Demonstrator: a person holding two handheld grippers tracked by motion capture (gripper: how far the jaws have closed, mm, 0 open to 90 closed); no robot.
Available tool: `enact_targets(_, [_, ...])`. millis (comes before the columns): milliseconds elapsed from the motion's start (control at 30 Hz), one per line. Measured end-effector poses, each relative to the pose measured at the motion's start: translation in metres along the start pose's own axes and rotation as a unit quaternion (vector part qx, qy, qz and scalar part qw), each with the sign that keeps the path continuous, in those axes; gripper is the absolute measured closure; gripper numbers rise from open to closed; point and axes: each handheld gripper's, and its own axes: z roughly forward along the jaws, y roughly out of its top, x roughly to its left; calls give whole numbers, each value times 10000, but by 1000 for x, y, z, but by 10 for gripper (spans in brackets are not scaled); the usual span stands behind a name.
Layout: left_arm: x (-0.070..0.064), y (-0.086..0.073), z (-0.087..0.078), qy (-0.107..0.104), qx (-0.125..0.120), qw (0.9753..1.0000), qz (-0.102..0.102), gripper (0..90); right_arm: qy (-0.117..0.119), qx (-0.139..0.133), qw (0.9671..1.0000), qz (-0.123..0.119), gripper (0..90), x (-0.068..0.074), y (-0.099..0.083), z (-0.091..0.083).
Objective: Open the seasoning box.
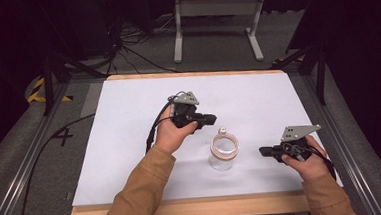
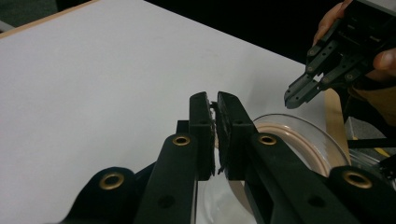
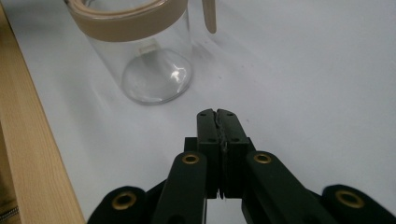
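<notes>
The jar (image 1: pixel 224 153) stands upright on the table (image 1: pixel 129 116) near the middle of its near edge, between the two grippers, likely so either one can reach it from its own side. Its long axis runs straight up, its mouth with the tan band (image 3: pixel 128 21) facing the ceiling, and a small knob (image 1: pixel 222 131) lies just beyond it toward the far edge. The left gripper (image 2: pixel 215 100) hovers above the rim with its fingers together on nothing, and the right gripper (image 3: pixel 217 114) points at the jar's side from near the right edge, fingers likewise pressed together and empty.
</notes>
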Motion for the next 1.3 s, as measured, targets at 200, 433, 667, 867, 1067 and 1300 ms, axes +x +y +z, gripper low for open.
enact_targets(200, [0,-2,20,-137,170,9997,-115,843,-3,24,10000,12,894,3,-4,-2])
enact_targets(433, [0,-2,29,-226,214,9994,-144,856,-3,61,10000,8,892,6,-6,-1])
enact_targets(667, [0,-1,30,-241,315,9992,-77,872,33,77,10000,-18,892,9,-6,2])
enact_targets(867, [0,-1,30,-242,308,9992,-74,874,144,18,9998,-100,894,14,-2,4])
enact_targets(1067, [2,-2,30,-288,287,9990,-169,873,507,-308,9982,-101,896,24,7,3])
enact_targets(1300, [4,-2,31,-340,280,9988,-196,873,642,-446,9966,-244,898,37,16,6])
